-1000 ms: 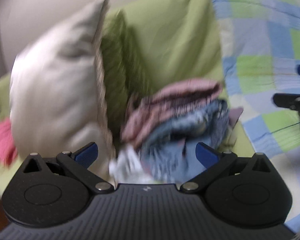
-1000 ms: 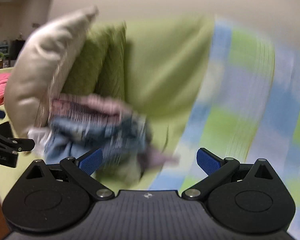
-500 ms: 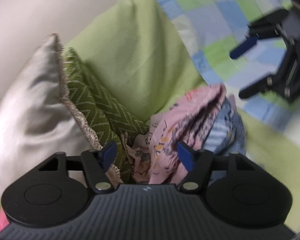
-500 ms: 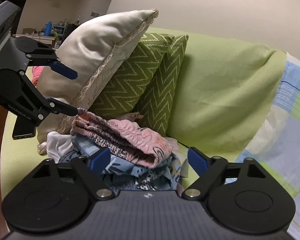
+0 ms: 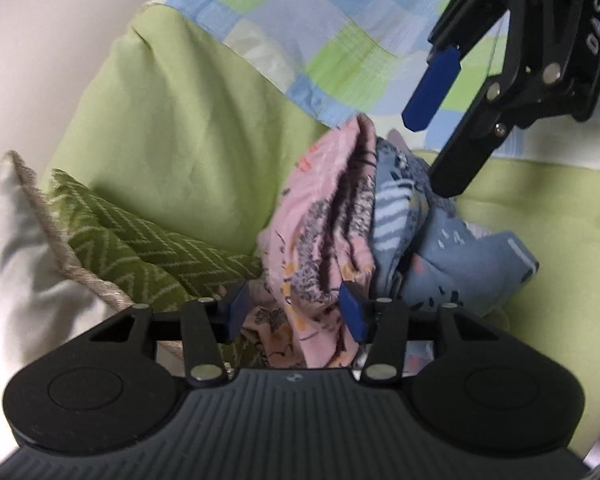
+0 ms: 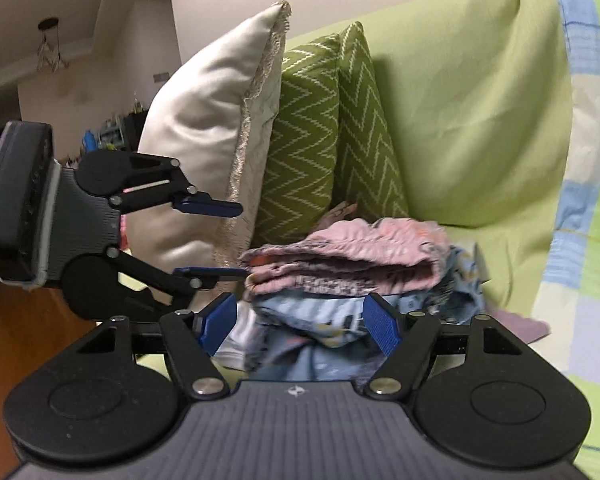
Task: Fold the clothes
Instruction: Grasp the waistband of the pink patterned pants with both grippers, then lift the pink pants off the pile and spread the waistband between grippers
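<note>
A: What could go wrong?
B: The left gripper [image 5: 296, 312] is partly open around the pink garment [image 5: 328, 240], not yet pinching; it could drag the blue clothes [image 6: 320, 332] underneath along.
A: The other?
B: The right gripper [image 6: 300, 324] is half open, empty. The rumpled pile sits on the green sofa [image 6: 460, 100], beside the cushions [image 6: 312, 140].

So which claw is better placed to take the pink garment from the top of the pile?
Left. The left claw already has the pink garment between its open fingers; the right claw faces the blue garment underneath.
</note>
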Demonstrator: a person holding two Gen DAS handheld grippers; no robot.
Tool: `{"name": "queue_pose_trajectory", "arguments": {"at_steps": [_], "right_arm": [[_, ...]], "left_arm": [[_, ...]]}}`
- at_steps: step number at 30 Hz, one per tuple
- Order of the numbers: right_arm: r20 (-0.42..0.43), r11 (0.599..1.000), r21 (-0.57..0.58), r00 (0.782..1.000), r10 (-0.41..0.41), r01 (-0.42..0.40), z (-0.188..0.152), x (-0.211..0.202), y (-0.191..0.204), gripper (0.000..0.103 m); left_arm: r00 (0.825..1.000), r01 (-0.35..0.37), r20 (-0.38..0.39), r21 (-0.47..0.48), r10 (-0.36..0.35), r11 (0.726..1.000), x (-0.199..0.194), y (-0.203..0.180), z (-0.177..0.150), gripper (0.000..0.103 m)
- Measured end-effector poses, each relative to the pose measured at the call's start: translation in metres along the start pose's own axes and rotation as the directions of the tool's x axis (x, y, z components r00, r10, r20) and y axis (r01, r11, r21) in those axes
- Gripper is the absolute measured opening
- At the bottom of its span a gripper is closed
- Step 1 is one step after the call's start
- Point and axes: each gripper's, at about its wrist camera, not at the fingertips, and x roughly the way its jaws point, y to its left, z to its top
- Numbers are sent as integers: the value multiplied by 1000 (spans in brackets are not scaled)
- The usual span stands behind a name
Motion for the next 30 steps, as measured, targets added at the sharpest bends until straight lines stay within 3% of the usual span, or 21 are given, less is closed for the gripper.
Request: {"name": "queue_pose_trajectory", "arguments": {"at_steps": [6, 7, 9, 12, 14, 21, 30], "right_arm": [[-6, 993, 119, 1000, -14, 14, -3, 4, -4, 72], [-8, 990, 139, 1000, -19, 20, -4, 5, -5, 72], [-9, 984, 176, 1000, -21, 22, -6, 5, -6, 72], [-3, 974, 226, 1000, -13, 13, -8, 7, -5, 68], [9, 965, 263, 1000, -2, -1, -9, 11, -3, 65], [23, 917, 398, 1000, 19, -27, -9, 40, 11, 36], [18, 823, 568, 1000, 0, -10, -14, 84, 11, 42]], "left_arm": [[1000, 12, 15, 61, -13, 998, 10, -6, -2, 44], [1000, 13, 17, 72, -15, 997, 12, -7, -2, 40], [1000, 17, 22, 92, -19, 996, 16, -9, -3, 19], [999, 10, 51, 39, -12, 999, 11, -1, -4, 9], [997, 22, 68, -11, -21, 1000, 7, 8, -3, 8], [993, 90, 89, -121, -80, 989, -2, 33, -6, 7], [992, 101, 93, -159, -87, 982, -7, 41, -9, 7]]}}
